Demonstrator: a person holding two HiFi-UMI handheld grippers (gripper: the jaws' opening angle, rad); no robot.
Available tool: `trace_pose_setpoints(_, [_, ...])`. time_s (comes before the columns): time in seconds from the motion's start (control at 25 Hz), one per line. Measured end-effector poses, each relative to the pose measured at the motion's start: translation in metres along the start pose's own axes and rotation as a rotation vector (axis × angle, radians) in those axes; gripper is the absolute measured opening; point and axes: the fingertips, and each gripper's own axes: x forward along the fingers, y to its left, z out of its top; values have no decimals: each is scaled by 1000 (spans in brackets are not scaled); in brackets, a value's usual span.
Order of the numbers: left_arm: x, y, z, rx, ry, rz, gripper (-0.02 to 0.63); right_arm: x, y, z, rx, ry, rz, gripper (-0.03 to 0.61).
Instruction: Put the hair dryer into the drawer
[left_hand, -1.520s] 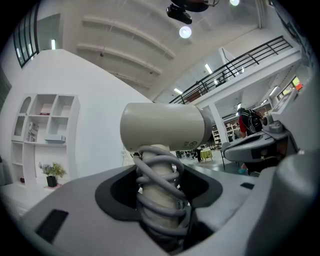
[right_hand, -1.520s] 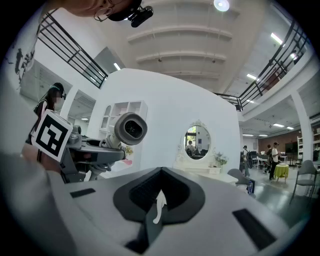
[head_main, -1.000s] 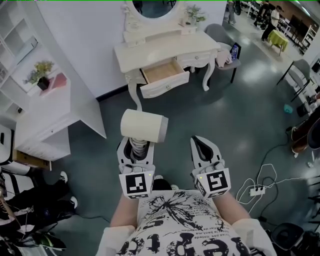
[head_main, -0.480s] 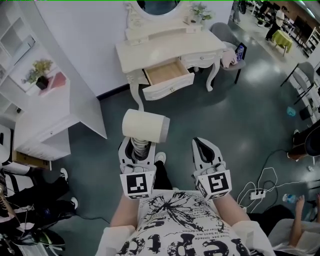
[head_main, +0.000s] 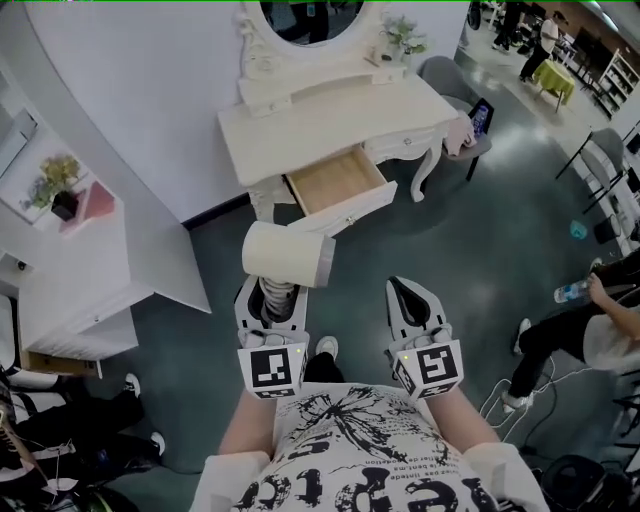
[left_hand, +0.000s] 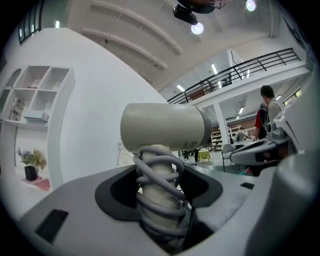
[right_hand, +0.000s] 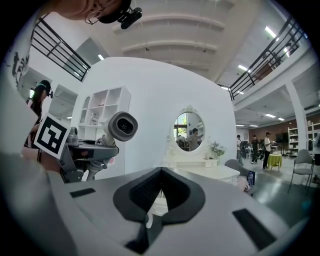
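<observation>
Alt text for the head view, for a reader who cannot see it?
The left gripper holds a cream hair dryer by its cord-wrapped handle. Ahead stands a white dressing table with its wood-lined drawer pulled open and empty; the right gripper is shut on nothing.

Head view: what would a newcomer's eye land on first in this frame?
The cream hair dryer at the centre, held upright by its cord-wrapped handle in the left claw. Just beyond it, the drawer of the white dressing table stands open. The right claw is shut on nothing, lower right.
</observation>
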Motion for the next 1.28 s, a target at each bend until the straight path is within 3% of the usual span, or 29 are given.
trace_pose_setpoints(0.32, [98, 70, 0, -13, -12, -47, 250, 108, -18, 26, -21, -2, -54, 12])
trace_pose_setpoints(0.6, [153, 87, -21, -8, 31, -52, 250, 169, -41, 18, -18, 14, -48, 12])
trace_pose_setpoints(0.88, [199, 103, -24, -11, 30, 31, 250, 235, -63, 17, -39, 16, 78, 12])
trace_pose_setpoints(1.28, [291, 97, -15, -3, 30, 216, 251, 335, -136, 33, -72, 2, 311, 12])
